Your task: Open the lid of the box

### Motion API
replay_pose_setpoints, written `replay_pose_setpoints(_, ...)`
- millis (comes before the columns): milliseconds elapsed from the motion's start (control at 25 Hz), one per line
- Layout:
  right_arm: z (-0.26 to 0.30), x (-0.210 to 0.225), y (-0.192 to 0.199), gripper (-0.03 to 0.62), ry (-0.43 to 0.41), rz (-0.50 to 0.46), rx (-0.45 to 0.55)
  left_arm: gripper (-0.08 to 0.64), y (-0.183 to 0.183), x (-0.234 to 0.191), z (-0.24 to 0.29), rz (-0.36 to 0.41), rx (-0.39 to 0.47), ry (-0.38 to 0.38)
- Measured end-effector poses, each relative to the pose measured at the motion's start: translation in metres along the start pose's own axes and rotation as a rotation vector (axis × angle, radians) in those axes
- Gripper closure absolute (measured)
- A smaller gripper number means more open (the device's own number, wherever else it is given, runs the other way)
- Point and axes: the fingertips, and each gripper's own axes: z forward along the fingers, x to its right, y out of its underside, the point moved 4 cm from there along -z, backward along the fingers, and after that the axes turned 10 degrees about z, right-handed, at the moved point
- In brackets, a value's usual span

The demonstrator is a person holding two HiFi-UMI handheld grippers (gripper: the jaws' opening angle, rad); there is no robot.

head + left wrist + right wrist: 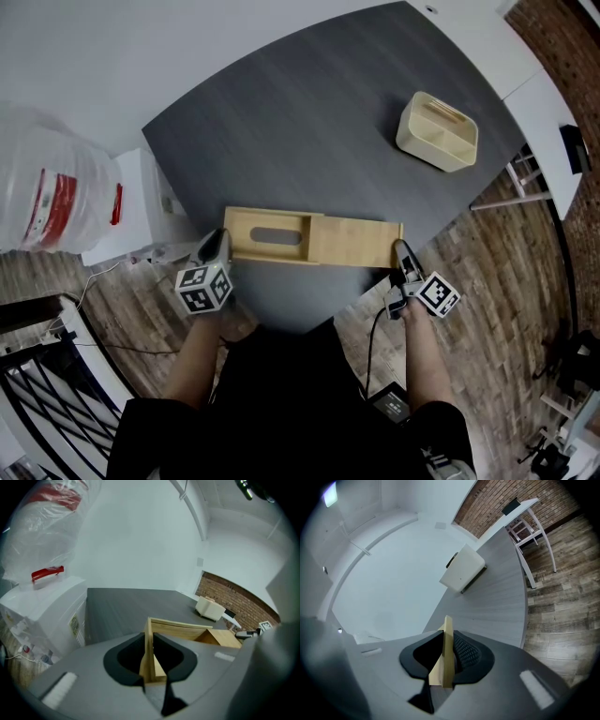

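A light wooden box (244,225) lies along the near edge of the dark grey table (309,122). Its left part shows an oval slot (277,236). A plain flat lid panel (356,246) covers the right part and reaches past it to the right. My left gripper (216,246) is shut on the box's left end wall (150,639); the left gripper view shows the open inside behind that wall and the lid (224,639) further right. My right gripper (401,255) is shut on the lid's thin right edge (447,653).
A cream-coloured container (437,131) stands at the table's far right, also seen from the right gripper (461,571). A white cabinet with a plastic bag (56,187) stands left of the table and a white desk (534,112) to the right. The table edge runs just below both grippers.
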Motion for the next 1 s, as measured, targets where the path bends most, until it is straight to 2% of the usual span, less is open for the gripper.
replay_pose_setpoints(200, -0.001, 0.002, 0.001, 0.526, 0.005, 0.004, 0.003, 0.506, 0.0, 0.0, 0.001, 0.012, -0.008, 0.008)
replay_pose_setpoints(360, 0.003, -0.007, 0.004, 0.525, -0.082, 0.03, -0.001, 0.508, 0.0, -0.001, 0.001, 0.004, -0.005, -0.003)
replay_pose_setpoints(480, -0.001, 0.001, 0.005, 0.523, -0.039, 0.035, 0.012, 0.509, 0.0, -0.001, 0.002, 0.007, -0.004, 0.005)
replay_pose_setpoints(520, 0.0, -0.001, 0.005, 0.521, -0.06, 0.032, 0.017, 0.509, 0.0, -0.002, 0.002, 0.008, -0.002, 0.009)
replay_pose_setpoints(560, 0.002, -0.005, 0.005, 0.506, -0.094, 0.028, 0.018, 0.509, -0.001, -0.002, 0.003, 0.006, 0.004, 0.012)
replay_pose_setpoints(600, 0.003, -0.005, 0.005, 0.446, -0.097, 0.017, 0.019, 0.504, -0.002, -0.003, 0.002, 0.002, 0.015, 0.015)
replay_pose_setpoints(640, 0.0, -0.003, 0.004, 0.41, -0.068, 0.0, 0.022, 0.486, -0.003, -0.003, 0.002, 0.001, 0.031, 0.016)
replay_pose_setpoints(680, -0.002, -0.001, 0.004, 0.405, -0.038, -0.015, 0.028, 0.464, -0.006, -0.004, 0.0, 0.004, 0.051, 0.016)
replay_pose_setpoints(800, -0.007, -0.005, -0.002, 0.374, 0.012, -0.128, 0.095, 0.445, -0.021, -0.004, -0.007, 0.037, 0.124, 0.02)
replay_pose_setpoints(920, -0.017, -0.019, -0.011, 0.374, 0.113, -0.337, 0.235, 0.445, -0.038, 0.003, -0.016, 0.071, 0.212, 0.05)
replay_pose_setpoints(1000, -0.023, -0.043, -0.008, 0.378, 0.128, -0.469, 0.299, 0.445, -0.05, 0.008, -0.026, 0.095, 0.277, 0.083)
